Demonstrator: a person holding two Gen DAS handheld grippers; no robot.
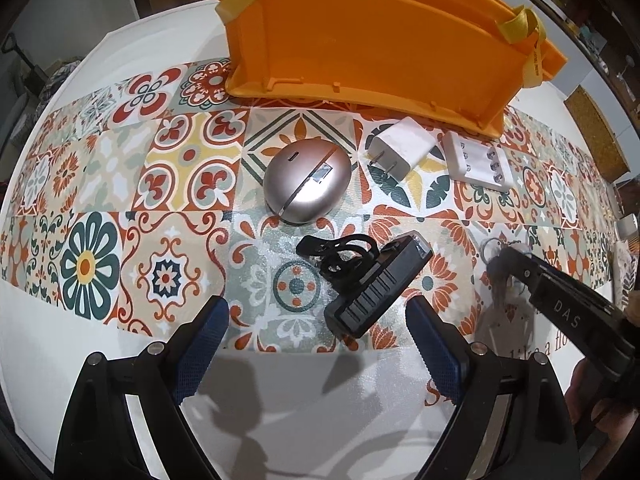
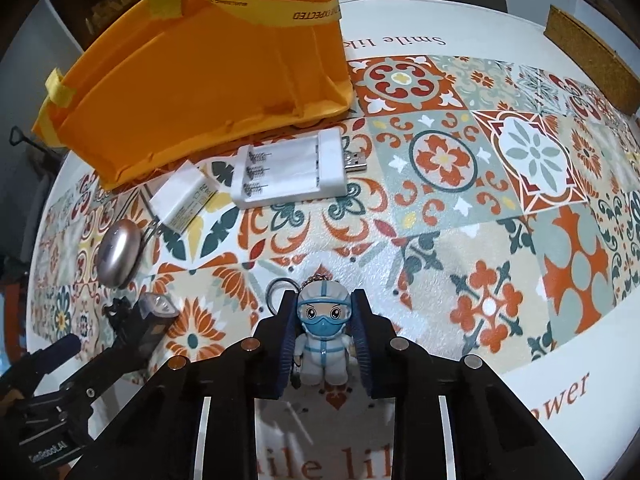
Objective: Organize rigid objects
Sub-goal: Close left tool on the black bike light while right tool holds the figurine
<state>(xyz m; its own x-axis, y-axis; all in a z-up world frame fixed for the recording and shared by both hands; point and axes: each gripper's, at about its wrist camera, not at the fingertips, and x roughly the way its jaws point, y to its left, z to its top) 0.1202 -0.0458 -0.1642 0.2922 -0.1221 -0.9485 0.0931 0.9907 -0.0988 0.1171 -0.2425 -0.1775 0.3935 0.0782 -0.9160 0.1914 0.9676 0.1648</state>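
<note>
My right gripper (image 2: 324, 308) is shut on a small keychain figure (image 2: 323, 344) in a white suit and blue mask; its pads press both sides, and the key ring (image 2: 280, 292) lies on the cloth just beyond. My left gripper (image 1: 316, 308) hangs open above a black clip-on light (image 1: 380, 284) and touches nothing. Beyond the light lie a pink oval case (image 1: 307, 180), a white plug adapter (image 1: 400, 146) and a white battery charger (image 1: 478, 164). An orange bin (image 1: 380, 48) with yellow tape stands at the back. The right gripper (image 1: 516, 264) shows at the right of the left wrist view.
Everything rests on a round table under a tile-patterned cloth (image 2: 520, 200). A cork board (image 2: 592, 60) lies at the far right edge. In the right wrist view the charger (image 2: 292, 172), adapter (image 2: 182, 198) and oval case (image 2: 118, 254) sit left of my gripper, near the bin (image 2: 200, 80).
</note>
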